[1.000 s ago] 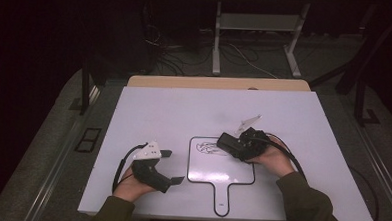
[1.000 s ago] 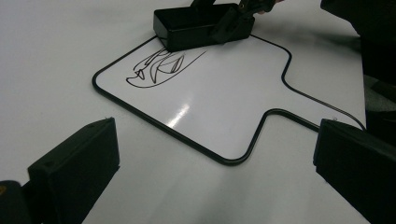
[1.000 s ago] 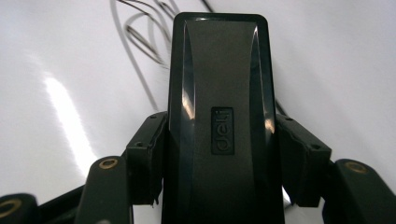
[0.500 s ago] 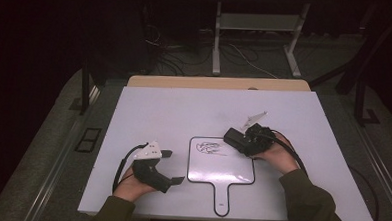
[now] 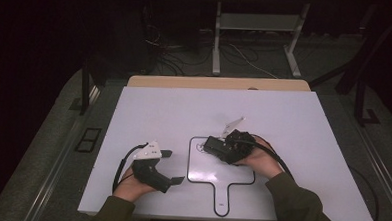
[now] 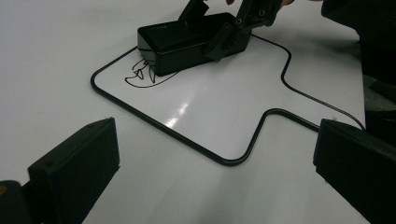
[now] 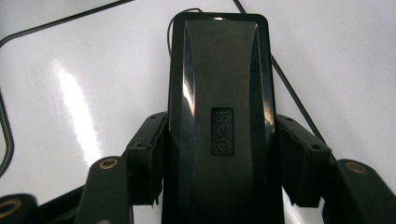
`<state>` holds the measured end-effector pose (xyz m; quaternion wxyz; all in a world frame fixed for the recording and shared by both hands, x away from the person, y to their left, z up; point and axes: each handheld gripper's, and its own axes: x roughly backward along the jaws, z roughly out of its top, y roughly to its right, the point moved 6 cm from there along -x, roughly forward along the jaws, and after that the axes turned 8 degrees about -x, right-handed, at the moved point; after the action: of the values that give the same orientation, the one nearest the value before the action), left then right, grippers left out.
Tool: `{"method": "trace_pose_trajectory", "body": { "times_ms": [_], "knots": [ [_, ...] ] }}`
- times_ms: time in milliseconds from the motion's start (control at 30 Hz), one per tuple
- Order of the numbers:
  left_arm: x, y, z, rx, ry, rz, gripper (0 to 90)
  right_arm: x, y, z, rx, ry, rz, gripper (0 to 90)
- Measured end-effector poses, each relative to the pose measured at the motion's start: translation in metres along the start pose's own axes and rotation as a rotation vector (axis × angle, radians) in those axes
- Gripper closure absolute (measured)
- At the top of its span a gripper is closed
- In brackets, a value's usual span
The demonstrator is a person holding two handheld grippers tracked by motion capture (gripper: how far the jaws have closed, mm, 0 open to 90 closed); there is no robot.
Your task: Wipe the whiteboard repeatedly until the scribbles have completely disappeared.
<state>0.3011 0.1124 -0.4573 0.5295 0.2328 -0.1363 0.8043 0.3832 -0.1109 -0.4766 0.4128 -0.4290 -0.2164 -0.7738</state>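
The right tool point(image 5: 216, 147) was clamped on a black eraser point(image 6: 187, 42) that lay flat on the small whiteboard point(image 5: 231, 174), over a scribble point(image 6: 137, 77). Its long axis pointed toward the board's left edge. The left tool point(image 5: 174, 167) rested on the tabletop point(image 5: 184, 110) with jaws apart.

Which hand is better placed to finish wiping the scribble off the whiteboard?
Right. The right gripper is clamped on the eraser, beside the scribble; the left gripper is open, off the whiteboard.
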Motion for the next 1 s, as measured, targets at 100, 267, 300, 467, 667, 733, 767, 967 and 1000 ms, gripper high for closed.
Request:
{"method": "trace_pose_trajectory", "body": {
  "times_ms": [100, 267, 300, 467, 667, 733, 767, 967, 1000],
  "knots": [
    [0.0, 0.0, 0.0, -0.002, 0.0, 0.0, 0.0, -0.001, 0.003, 0.001, -0.017, 0.002, -0.002, 38.8],
    [0.0, -0.001, 0.0, 0.0, -0.001, 0.001, 0.0, 0.002, 0.02, -0.003, -0.063, 0.005, -0.03, 38.8],
    [0.0, -0.001, 0.0, -0.001, -0.001, 0.0, 0.0, 0.002, 0.023, -0.003, -0.067, 0.007, -0.035, 38.7],
    [0.0, -0.001, 0.0, 0.0, -0.002, 0.001, 0.0, 0.005, 0.038, -0.007, -0.112, 0.008, -0.067, 38.7],
    [-0.001, -0.001, 0.0, 0.001, -0.003, -0.001, 0.0, 0.002, 0.032, -0.003, -0.102, 0.008, -0.04, 38.8],
    [-0.001, -0.001, -0.001, -0.001, -0.005, -0.001, 0.0, 0.001, 0.029, -0.002, -0.09, 0.01, -0.032, 38.7],
    [-0.001, 0.0, -0.001, -0.001, -0.005, -0.002, 0.0, 0.0, 0.026, 0.0, -0.083, 0.007, -0.025, 38.7],
    [-0.001, 0.0, -0.001, -0.001, -0.006, -0.003, 0.0, -0.008, 0.004, 0.012, -0.028, 0.005, 0.016, 38.8],
    [-0.001, 0.0, -0.001, -0.001, -0.005, -0.003, 0.0, -0.01, -0.002, 0.014, -0.019, 0.004, 0.037, 38.7]
  ]
}}
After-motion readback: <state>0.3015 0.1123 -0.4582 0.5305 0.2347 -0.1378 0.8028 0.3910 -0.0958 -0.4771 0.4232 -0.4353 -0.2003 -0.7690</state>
